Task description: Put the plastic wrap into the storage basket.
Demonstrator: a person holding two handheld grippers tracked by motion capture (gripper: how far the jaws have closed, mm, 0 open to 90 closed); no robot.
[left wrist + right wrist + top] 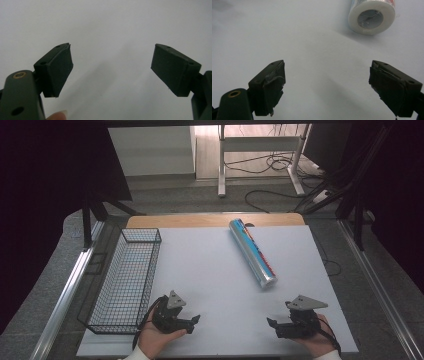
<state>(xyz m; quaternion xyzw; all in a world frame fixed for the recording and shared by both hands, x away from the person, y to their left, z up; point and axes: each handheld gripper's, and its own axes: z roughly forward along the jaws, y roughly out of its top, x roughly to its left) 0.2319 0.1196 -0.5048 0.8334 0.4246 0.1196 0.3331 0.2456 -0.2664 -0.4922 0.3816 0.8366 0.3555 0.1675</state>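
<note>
Heads up before you go for it: the foil roll (252, 253) is lying on its side on the white table (210, 270), angled, with its near end pointing toward your right side and its far end up by the wooden edge. It's a cylinder, so it'll roll the moment you nudge it off-center. Your right gripper (274, 325) sits at the near right of the table, well apart from the roll, jaws spread wide with nothing between them; in the right gripper view the roll's white end cap (372, 17) is up in the far right corner, not lined up between the jaws at all. Push forward from there and you'll probably clip the end with one jaw and just spin it away.

Your left gripper (192, 321) is near left, just beside the wire basket (127, 280), also wide open and empty, looking at bare table.

If the roll is headed for that basket, a few things could bite you:
- grabbing it by one end means the long body sags or swings
- shiny wrap plus worn pads on the right jaws looks like a slip risk
- the roll is long, so coming in crooked will likely catch the basket rim

I'd grab it mid-length, square across
</note>
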